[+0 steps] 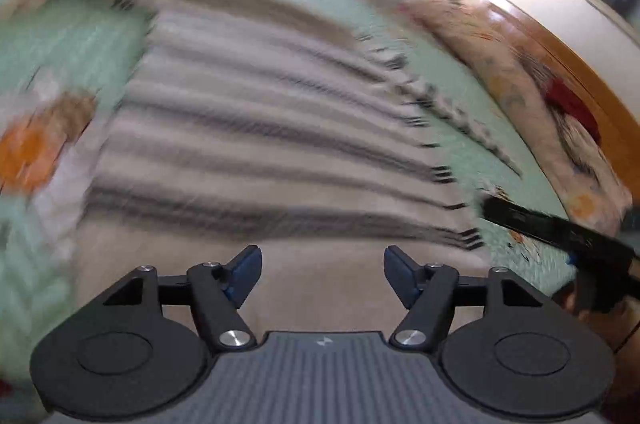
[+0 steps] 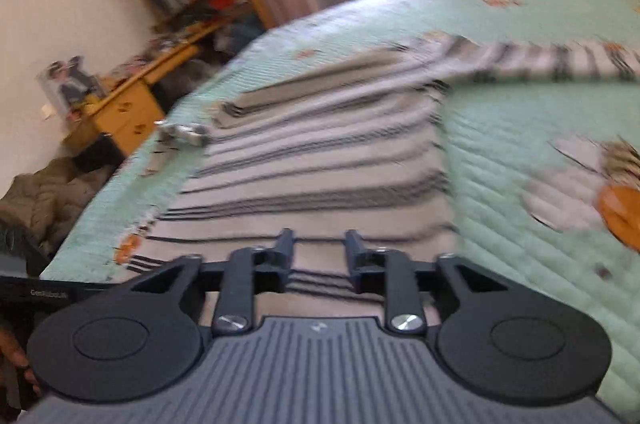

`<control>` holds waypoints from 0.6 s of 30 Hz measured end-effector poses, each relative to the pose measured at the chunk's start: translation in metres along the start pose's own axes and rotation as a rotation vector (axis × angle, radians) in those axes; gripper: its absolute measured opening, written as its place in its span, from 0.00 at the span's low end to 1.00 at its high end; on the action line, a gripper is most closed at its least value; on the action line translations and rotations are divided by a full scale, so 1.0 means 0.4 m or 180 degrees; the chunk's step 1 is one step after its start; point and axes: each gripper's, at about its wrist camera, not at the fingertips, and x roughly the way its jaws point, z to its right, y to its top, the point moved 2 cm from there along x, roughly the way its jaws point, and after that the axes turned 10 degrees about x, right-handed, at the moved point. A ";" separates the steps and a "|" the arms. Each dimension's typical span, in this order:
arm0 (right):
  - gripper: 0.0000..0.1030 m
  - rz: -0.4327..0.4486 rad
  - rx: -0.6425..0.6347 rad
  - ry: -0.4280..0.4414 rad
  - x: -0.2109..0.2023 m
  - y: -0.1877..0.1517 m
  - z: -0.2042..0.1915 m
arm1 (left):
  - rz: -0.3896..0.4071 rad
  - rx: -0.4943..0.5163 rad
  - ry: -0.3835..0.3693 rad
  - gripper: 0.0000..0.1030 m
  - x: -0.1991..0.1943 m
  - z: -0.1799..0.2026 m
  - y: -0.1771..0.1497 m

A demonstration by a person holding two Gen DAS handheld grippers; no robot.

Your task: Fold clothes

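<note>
A beige garment with dark stripes (image 1: 260, 128) lies spread flat on a mint-green quilted bedspread (image 1: 68, 40). Both views are blurred. My left gripper (image 1: 322, 274) hovers over the garment's plain near hem, its blue-padded jaws wide apart with nothing between them. In the right wrist view the same striped garment (image 2: 320, 160) stretches away, one sleeve reaching to the right. My right gripper (image 2: 318, 256) sits over the near hem, jaws partly apart and gripping nothing. The right gripper's black body (image 1: 560, 236) shows at the left wrist view's right edge.
The bedspread (image 2: 520, 128) carries orange and white animal prints (image 2: 616, 208). A floral pillow (image 1: 520, 92) and a wooden headboard (image 1: 572, 64) lie at the bed's right. Yellow wooden shelves and a desk (image 2: 132, 112) stand beyond the bed's left side, with a brown heap (image 2: 44, 196) on the floor.
</note>
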 end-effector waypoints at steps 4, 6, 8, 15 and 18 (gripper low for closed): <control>0.34 -0.0289 -0.0103 -0.0060 0.074 -0.043 0.019 | -0.0112 0.0227 0.0067 0.83 0.049 0.024 -0.024; 0.30 -0.0358 -0.0272 -0.0150 0.085 -0.105 0.063 | -0.0173 0.0280 0.0123 0.83 0.068 0.017 -0.059; 0.27 -0.0217 -0.0380 -0.0078 0.050 -0.130 0.079 | -0.0228 0.0382 0.0175 0.83 0.076 0.018 -0.083; 0.28 -0.0477 0.0094 -0.0085 0.008 -0.075 0.107 | -0.0259 0.0314 0.0138 0.83 0.051 0.014 -0.033; 0.35 -0.0263 -0.0008 -0.0019 -0.013 -0.027 0.068 | -0.0165 0.0256 0.0096 0.83 0.032 0.013 0.018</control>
